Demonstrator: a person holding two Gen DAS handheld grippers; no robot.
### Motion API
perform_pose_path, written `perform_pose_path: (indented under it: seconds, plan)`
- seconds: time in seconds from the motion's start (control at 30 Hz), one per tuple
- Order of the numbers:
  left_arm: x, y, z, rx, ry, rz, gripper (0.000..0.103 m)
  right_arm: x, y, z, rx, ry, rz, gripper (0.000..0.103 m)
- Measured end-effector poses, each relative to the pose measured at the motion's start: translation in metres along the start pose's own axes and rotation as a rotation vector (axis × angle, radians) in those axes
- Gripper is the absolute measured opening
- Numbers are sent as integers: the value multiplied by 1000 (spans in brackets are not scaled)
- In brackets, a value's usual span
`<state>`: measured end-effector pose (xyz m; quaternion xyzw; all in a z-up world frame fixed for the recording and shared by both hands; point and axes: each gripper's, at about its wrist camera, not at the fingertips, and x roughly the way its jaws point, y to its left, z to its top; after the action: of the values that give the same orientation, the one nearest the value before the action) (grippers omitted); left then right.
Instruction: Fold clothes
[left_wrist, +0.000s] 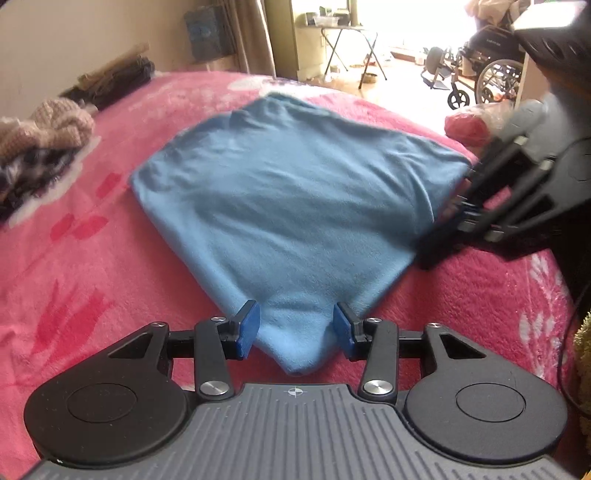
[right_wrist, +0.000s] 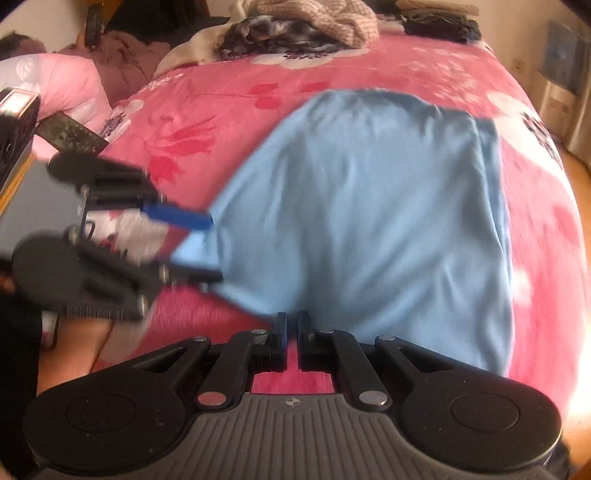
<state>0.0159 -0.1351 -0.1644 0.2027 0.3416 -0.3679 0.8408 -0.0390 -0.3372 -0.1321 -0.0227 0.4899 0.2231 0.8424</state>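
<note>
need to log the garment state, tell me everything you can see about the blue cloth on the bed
The blue cloth is a soft, fleece-like light blue piece, folded into a rough rectangle and lying mostly flat with mild wrinkles on the pink floral blanket. One corner lies between the open fingers of the left gripper. The right gripper is shut at another edge, apparently pinching it, though blur hides the contact.

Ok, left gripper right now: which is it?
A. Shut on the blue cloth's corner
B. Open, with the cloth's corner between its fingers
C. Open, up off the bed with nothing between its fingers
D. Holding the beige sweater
B: the left gripper has its fingers spread apart on either side of the near corner of the blue cloth, not pinching it.
</note>
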Motion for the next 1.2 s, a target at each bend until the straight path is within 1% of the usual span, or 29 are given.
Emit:
perform_pose_path:
  seconds: [0.03,0.1,0.17,0.23,0.27,0.3,0.37,0.4,0.43,0.47,0.5,0.57,0.63,0.67,0.8,0.87,0.93,1.0,1.1,1.17,1.2]
  plan:
    - [-3,0,1,3,-16,-5,44,-7,-1,-2,11,2,0,5]
    - [-8,0,3,10,-49,-15,44,-23,-1,-2,11,-23,-8,5]
    - [-13,0,5,16,-82,-25,45,-36,-2,5,6,-67,-22,5]
    - [-4,-6,8,42,-55,-33,45,-40,-5,16,-3,-112,-53,5]
    - [3,-11,8,69,-31,-22,45,-38,-7,21,-10,-123,-73,5]
    - [11,-17,8,98,-6,-8,45,-33,-10,23,-20,-119,-95,5]
    - [17,-22,5,116,14,13,46,-22,-16,22,-48,-97,-143,4]
    - [20,-24,3,122,23,23,46,-17,-20,18,-59,-71,-178,4]
    - [19,-22,2,109,27,18,46,-12,-26,11,-67,-31,-224,4]
    - [17,-19,2,89,31,9,46,-12,-32,3,-67,-11,-252,4]
    - [16,-15,1,62,38,-1,46,-19,-37,-4,-46,-12,-254,4]
    - [16,-13,1,44,43,-7,46,-33,-46,-12,17,11,-262,4]
    - [17,-12,1,32,48,-11,46,-44,-48,-17,23,15,-295,5]
    - [17,-11,1,25,50,-13,46,-49,-47,-16,11,2,-301,5]
    - [17,-11,0,13,57,-17,46,-56,-37,8,-21,-97,-266,5]
    - [17,-11,0,14,57,-16,46,-44,-34,20,-48,-112,-256,5]
    - [17,-11,-1,14,57,-15,47,-27,-36,24,-68,-84,-276,4]
    - [17,-10,-2,8,57,-20,48,-18,-47,15,-55,-30,-322,4]
    - [18,-8,-4,5,57,-31,51,-30,-64,0,17,-12,-353,4]
    - [19,-9,-4,15,58,-34,52,-43,-69,-1,48,-12,-381,4]
    - [20,-10,-4,23,58,-33,53,-49,-69,0,44,-25,-388,4]
